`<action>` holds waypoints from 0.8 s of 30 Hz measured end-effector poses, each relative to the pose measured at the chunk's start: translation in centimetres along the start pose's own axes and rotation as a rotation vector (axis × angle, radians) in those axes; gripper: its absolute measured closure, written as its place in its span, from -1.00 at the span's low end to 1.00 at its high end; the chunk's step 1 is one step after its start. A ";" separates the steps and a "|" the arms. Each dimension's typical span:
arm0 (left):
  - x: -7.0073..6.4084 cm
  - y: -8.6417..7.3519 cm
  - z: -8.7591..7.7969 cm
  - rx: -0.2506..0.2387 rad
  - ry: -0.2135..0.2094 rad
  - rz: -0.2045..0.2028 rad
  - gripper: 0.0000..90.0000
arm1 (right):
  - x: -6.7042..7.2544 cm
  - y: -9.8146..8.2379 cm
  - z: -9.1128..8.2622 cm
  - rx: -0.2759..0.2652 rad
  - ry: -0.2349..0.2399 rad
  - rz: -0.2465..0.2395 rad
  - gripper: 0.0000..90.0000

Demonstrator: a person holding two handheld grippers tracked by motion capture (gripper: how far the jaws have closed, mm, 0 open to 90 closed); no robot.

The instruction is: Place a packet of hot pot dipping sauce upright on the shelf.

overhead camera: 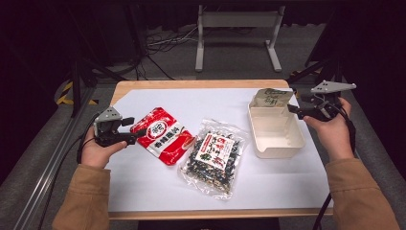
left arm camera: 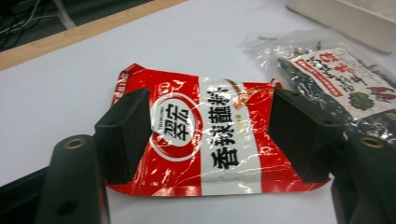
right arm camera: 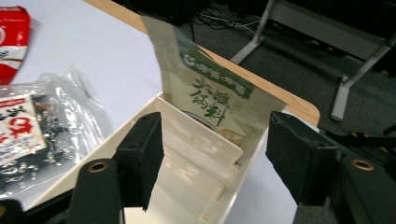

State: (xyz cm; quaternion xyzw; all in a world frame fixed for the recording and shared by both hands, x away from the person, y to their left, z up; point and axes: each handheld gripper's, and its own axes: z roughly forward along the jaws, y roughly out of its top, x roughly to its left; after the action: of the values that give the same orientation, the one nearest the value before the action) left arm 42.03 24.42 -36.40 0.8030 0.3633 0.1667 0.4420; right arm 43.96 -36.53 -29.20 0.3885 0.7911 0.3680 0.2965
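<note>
Red pouch (left arm camera: 205, 140) flat on table (overhead camera: 143, 182), left of centre, lying between the spread jaws of left tongs (overhead camera: 133, 130); pads stand off both its sides, nothing pinched. Left tongs held low at the pouch's left edge in the high view.

Green pouch (right arm camera: 210, 100) upright and leaning in the far compartment of white box (overhead camera: 282, 143), at the table's right rear. Right tongs (overhead camera: 291, 109) spread wide, empty, just beside the box's far right corner, near the green pouch; contact not discernible.

Clear bag (overhead camera: 215, 155) of dark dried bits, with red-and-white label, flat between red pouch and box, apart from both tongs.

Left gripper view: black characters on the red pouch's white band legible, crinkled gloss; bag's corner and box edge at upper right. Right gripper view: partition slats inside the box, green band with white print atop the green pouch, table's wooden rim behind. High view: both hands, tan sleeves, white sheet over the table, grey floor and a stand's metal legs beyond.
</note>
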 end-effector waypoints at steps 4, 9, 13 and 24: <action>0.6 -0.3 0.0 -0.006 0.012 -0.043 -0.38 | 0.7 0.1 -0.4 -0.017 0.027 -0.001 -0.19; 1.5 -0.8 0.2 -0.025 0.035 -0.109 -0.40 | 1.8 0.3 -0.5 -0.023 0.060 -0.014 -0.19; 2.3 -1.3 0.5 -0.015 0.052 -0.136 -0.40 | 2.7 0.5 -0.5 -0.022 0.078 -0.031 -0.19; 4.3 -2.7 2.4 0.047 0.104 -0.223 -0.40 | 5.4 1.4 -0.7 -0.036 0.175 -0.049 -0.13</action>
State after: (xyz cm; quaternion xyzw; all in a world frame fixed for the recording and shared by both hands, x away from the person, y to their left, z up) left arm 45.23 27.07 -40.22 0.7579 0.4767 0.1493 0.4196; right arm 41.19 -31.63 -28.69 0.3301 0.8164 0.4074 0.2420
